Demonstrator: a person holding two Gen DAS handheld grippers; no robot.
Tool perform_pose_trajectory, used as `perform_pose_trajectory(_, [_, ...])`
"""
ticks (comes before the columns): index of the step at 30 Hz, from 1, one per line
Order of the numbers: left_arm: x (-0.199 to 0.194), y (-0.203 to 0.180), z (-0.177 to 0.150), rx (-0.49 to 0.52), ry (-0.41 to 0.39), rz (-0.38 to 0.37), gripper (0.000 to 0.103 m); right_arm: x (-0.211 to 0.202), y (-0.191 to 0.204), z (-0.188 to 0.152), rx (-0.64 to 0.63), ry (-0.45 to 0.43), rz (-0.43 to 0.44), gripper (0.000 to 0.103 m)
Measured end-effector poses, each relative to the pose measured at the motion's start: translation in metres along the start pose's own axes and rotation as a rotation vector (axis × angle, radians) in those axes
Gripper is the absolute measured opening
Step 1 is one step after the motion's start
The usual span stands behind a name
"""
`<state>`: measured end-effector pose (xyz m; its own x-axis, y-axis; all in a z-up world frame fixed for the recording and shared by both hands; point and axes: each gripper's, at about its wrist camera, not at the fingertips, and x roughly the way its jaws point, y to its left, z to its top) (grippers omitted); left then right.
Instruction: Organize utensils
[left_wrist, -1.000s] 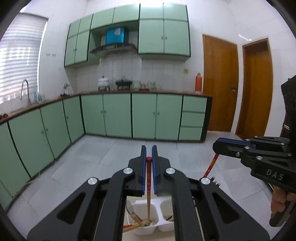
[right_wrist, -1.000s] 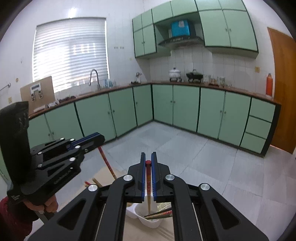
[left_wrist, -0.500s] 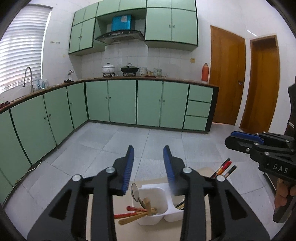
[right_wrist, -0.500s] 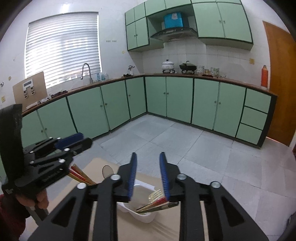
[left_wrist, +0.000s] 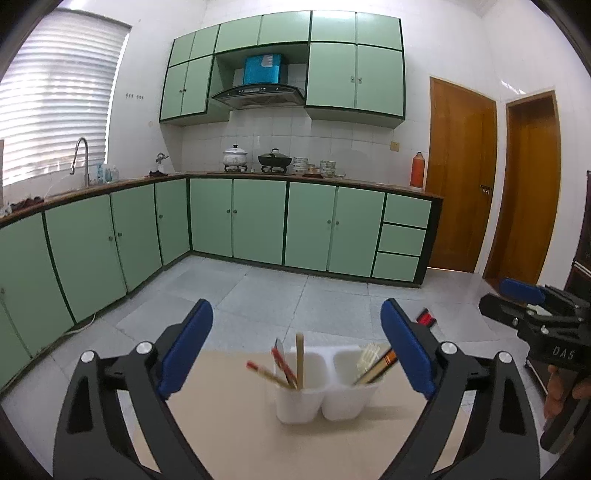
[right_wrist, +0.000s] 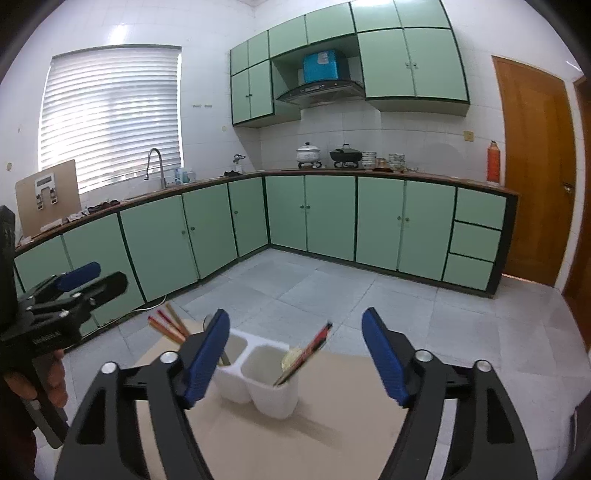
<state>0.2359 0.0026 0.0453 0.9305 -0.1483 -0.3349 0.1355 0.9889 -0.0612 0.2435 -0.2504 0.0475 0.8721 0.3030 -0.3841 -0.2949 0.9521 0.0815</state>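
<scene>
My left gripper (left_wrist: 295, 347) and right gripper (right_wrist: 295, 350) are opening, nothing between them. The chopsticks (left_wrist: 300, 360) lean in the white holder (left_wrist: 325, 398) mid-table (left_wrist: 229, 424): light, stiff, probably slippery; I'd pinch mid-shaft.

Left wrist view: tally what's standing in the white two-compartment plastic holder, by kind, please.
Red and wooden chopsticks: 5 (3 in the left compartment, 2 in the right; blur makes the right pair uncertain)
Metal spoon: 1
Pale plastic fork: 1
Total: 7, all in the white two-compartment plastic holder
</scene>
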Motion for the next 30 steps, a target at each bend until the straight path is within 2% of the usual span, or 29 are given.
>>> perform_pose_trajectory(5, [-0.025, -0.006, -0.014, 0.001, 0.017, 0.008, 0.096, -0.023, 0.003, -0.020, 0.031, 0.007, 0.000, 0.084])
perform_pose_trajectory(14, [-0.065, -0.014, -0.039, 0.027, 0.060, 0.005, 0.098, -0.056, 0.025, -0.042, 0.021, 0.017, 0.012, 0.097])
perform_pose_trajectory(23, [-0.098, -0.024, -0.063, 0.039, 0.080, -0.005, 0.098, -0.078, 0.037, -0.060, 0.030, 0.045, 0.053, 0.097])
perform_pose_trajectory(30, [-0.119, -0.033, -0.067, 0.050, 0.071, -0.012, 0.097, -0.092, 0.042, -0.068, 0.047, 0.051, 0.077, 0.097])
